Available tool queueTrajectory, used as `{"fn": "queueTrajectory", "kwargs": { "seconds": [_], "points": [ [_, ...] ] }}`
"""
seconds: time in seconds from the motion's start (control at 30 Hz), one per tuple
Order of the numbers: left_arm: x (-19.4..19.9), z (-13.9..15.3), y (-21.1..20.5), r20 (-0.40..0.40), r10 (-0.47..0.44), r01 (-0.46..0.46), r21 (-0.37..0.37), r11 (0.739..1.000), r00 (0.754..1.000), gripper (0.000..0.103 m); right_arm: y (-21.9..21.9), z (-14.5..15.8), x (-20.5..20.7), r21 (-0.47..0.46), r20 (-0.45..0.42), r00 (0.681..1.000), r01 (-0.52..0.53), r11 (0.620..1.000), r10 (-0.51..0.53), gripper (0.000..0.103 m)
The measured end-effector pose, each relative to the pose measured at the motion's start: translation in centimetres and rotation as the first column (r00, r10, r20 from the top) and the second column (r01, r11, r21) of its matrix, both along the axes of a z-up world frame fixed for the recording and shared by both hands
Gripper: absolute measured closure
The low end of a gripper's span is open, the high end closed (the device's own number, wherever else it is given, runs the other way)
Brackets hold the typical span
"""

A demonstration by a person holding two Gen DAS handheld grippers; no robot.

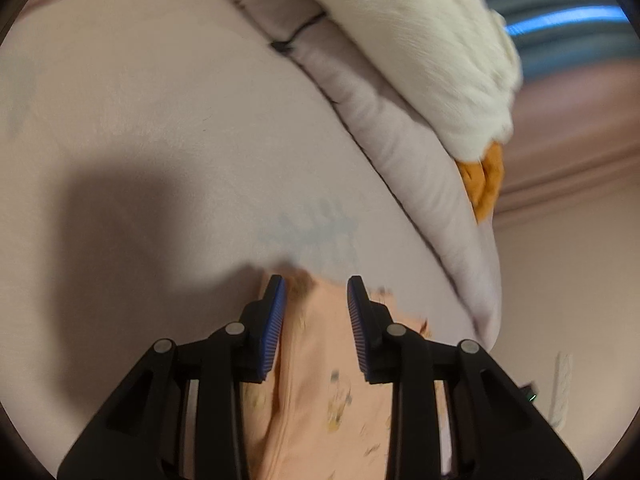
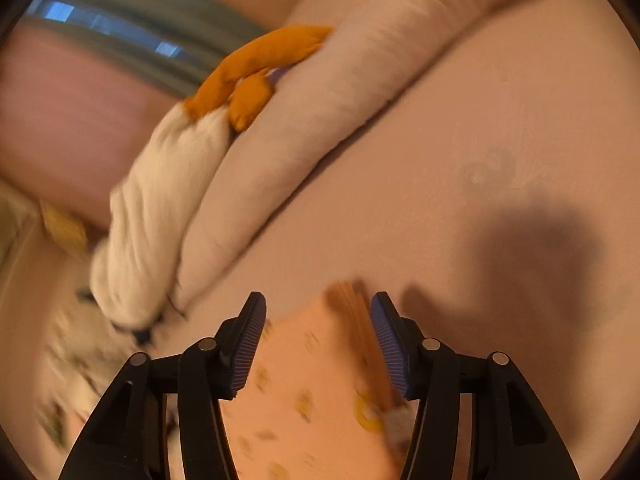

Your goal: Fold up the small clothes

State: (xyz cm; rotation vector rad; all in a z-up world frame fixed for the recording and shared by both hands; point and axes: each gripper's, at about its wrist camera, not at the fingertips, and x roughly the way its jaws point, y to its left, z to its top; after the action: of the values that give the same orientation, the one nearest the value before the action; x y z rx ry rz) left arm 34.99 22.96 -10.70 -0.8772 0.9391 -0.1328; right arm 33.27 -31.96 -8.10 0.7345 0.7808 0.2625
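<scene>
1. Left wrist view: left gripper (image 1: 316, 292) with its fingers (image 1: 274, 328) spread apart, nothing clamped between them. The peach garment (image 1: 320, 392), printed with small yellowish motifs, lies flat under and between them on the bed sheet (image 1: 160, 120). A crease runs lengthwise down the cloth, so I judge one fold is possibly laid in; motion blur makes that uncertain.

2. Same view, surroundings: a rolled pale quilt (image 1: 420, 168) crosses diagonally beyond the garment, with a white plush toy (image 1: 420, 40) with orange feet resting on it. The sheet is pale pink with faint prints. Blurred striped band at far right, not identifiable.

3. Right wrist view: right gripper (image 2: 318, 308), fingers also released, straddling a corner of the garment, which shows an orange ribbed edge near the right finger. No grasp yet.

4. Progress, as a judgement: early to middle. Garment is spread on the bed; the final folds and tidying remain. Another patterned cloth (image 2: 80, 360) lies blurred at lower left.
</scene>
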Motion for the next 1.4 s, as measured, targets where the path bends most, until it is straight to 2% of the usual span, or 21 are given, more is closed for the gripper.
{"fn": "queueTrajectory", "kwargs": {
  "seconds": [0.07, 0.13, 0.17, 0.2, 0.3, 0.37, 0.47, 0.57, 0.67, 0.7, 0.77, 0.83, 0.87, 0.93, 1.07, 1.1, 1.2, 1.27, 1.3, 1.33, 1.4],
  "points": [
    [-1.6, 0.9, -1.2, 0.036, -0.084, 0.082, 0.046, 0.996, 0.996, 0.073, 1.0, 0.9, -1.5, -0.095, 0.037, 0.997, -0.062, 0.994, 0.066, 0.047],
    [-3.2, 1.5, -2.7, 0.063, -0.151, 0.145, 0.086, 0.986, 0.987, 0.073, 2.8, 1.6, -3.5, -0.227, 0.065, 0.988, -0.125, 0.966, 0.143, 0.05],
    [-4.1, 1.7, -3.5, 0.075, -0.189, 0.181, 0.106, 0.978, 0.979, 0.073, 3.5, 1.7, -3.8, -0.263, 0.069, 0.984, -0.142, 0.954, 0.165, 0.056],
    [-5.5, 1.8, -4.7, 0.093, -0.237, 0.224, 0.133, 0.965, 0.967, 0.073, 4.5, 1.8, -5.0, -0.315, 0.075, 0.975, -0.178, 0.932, 0.211, 0.057],
    [-7.6, 1.1, -7.3, 0.092, -0.328, 0.305, 0.196, 0.932, 0.94, 0.073, 6.4, 1.2, -6.8, -0.392, 0.07, 0.95, -0.255, 0.884, 0.305, 0.064],
    [-8.3, 0.3, -8.5, 0.066, -0.362, 0.335, 0.257, 0.907, 0.93, 0.073, 7.5, 0.5, -6.7, -0.435, 0.044, 0.944, -0.277, 0.857, 0.328, 0.064],
    [-8.2, -2.3, -9.2, -0.008, -0.366, 0.352, 0.291, 0.89, 0.931, 0.074, 8.7, -1.7, -5.4, -0.494, -0.053, 0.947, -0.301, 0.815, 0.318, 0.064],
    [-7.6, -2.5, -8.6, -0.01, -0.348, 0.338, 0.256, 0.905, 0.938, 0.075, 9.1, -2.3, -4.3, -0.509, -0.081, 0.951, -0.297, 0.808, 0.299, 0.064],
    [-8.6, -1.5, -7.1, 0.015, -0.321, 0.311, 0.211, 0.927, 0.947, 0.075, 9.4, -1.0, -4.5, -0.516, -0.082, 0.957, -0.28, 0.809, 0.279, 0.064],
    [-8.9, -1.1, -6.7, 0.029, -0.314, 0.301, 0.21, 0.93, 0.949, 0.073, 9.7, -0.4, -5.0, -0.514, -0.058, 0.953, -0.283, 0.81, 0.296, 0.064],
    [-10.0, -0.3, -5.3, 0.054, -0.286, 0.268, 0.22, 0.938, 0.957, 0.063, 10.8, 0.6, -5.4, -0.504, -0.019, 0.941, -0.3, 0.81, 0.337, 0.064],
    [-10.6, -0.4, -3.3, 0.064, -0.22, 0.203, 0.206, 0.957, 0.973, 0.051, 11.9, 0.9, -5.3, -0.496, -0.005, 0.932, -0.317, 0.809, 0.362, 0.064],
    [-10.7, -0.5, -2.7, 0.065, -0.204, 0.189, 0.192, 0.963, 0.977, 0.051, 12.6, 0.9, -5.0, -0.49, -0.001, 0.927, -0.328, 0.808, 0.376, 0.064],
    [-10.4, -1.2, -1.5, 0.044, -0.17, 0.162, 0.149, 0.975, 0.984, 0.051, 14.4, 0.7, -4.3, -0.478, -0.005, 0.915, -0.357, 0.802, 0.405, 0.064],
    [-8.6, -2.6, -0.9, 0.013, -0.171, 0.169, 0.07, 0.983, 0.985, 0.051, 17.6, 0.0, -3.4, -0.469, -0.018, 0.896, -0.399, 0.788, 0.443, 0.064],
    [-7.9, -3.1, -1.0, 0.012, -0.174, 0.173, 0.025, 0.985, 0.985, 0.051, 18.2, -0.2, -2.9, -0.466, -0.026, 0.895, -0.405, 0.786, 0.446, 0.064],
    [-6.2, -3.5, -1.4, 0.023, -0.164, 0.165, -0.049, 0.985, 0.986, 0.051, 19.9, -0.4, -1.2, -0.474, -0.046, 0.9, -0.401, 0.784, 0.433, 0.064],
    [-5.2, -3.7, -1.9, 0.028, -0.166, 0.167, -0.075, 0.983, 0.986, 0.053, 20.6, -0.5, 0.1, -0.485, -0.048, 0.911, -0.38, 0.788, 0.41, 0.064],
    [-4.6, -3.7, -2.4, 0.022, -0.174, 0.175, -0.057, 0.983, 0.984, 0.055, 20.7, -0.5, 0.7, -0.483, -0.043, 0.918, -0.365, 0.796, 0.395, 0.064],
    [-4.2, -3.7, -2.7, 0.017, -0.177, 0.177, -0.031, 0.984, 0.984, 0.07, 20.9, -0.6, 1.6, -0.479, -0.046, 0.926, -0.35, 0.805, 0.376, 0.064],
    [-3.3, -3.7, -3.6, -0.008, -0.199, 0.199, 0.061, 0.978, 0.98, 0.082, 21.2, -1.4, 2.7, -0.474, -0.072, 0.93, -0.351, 0.808, 0.361, 0.065]
  ]
}}
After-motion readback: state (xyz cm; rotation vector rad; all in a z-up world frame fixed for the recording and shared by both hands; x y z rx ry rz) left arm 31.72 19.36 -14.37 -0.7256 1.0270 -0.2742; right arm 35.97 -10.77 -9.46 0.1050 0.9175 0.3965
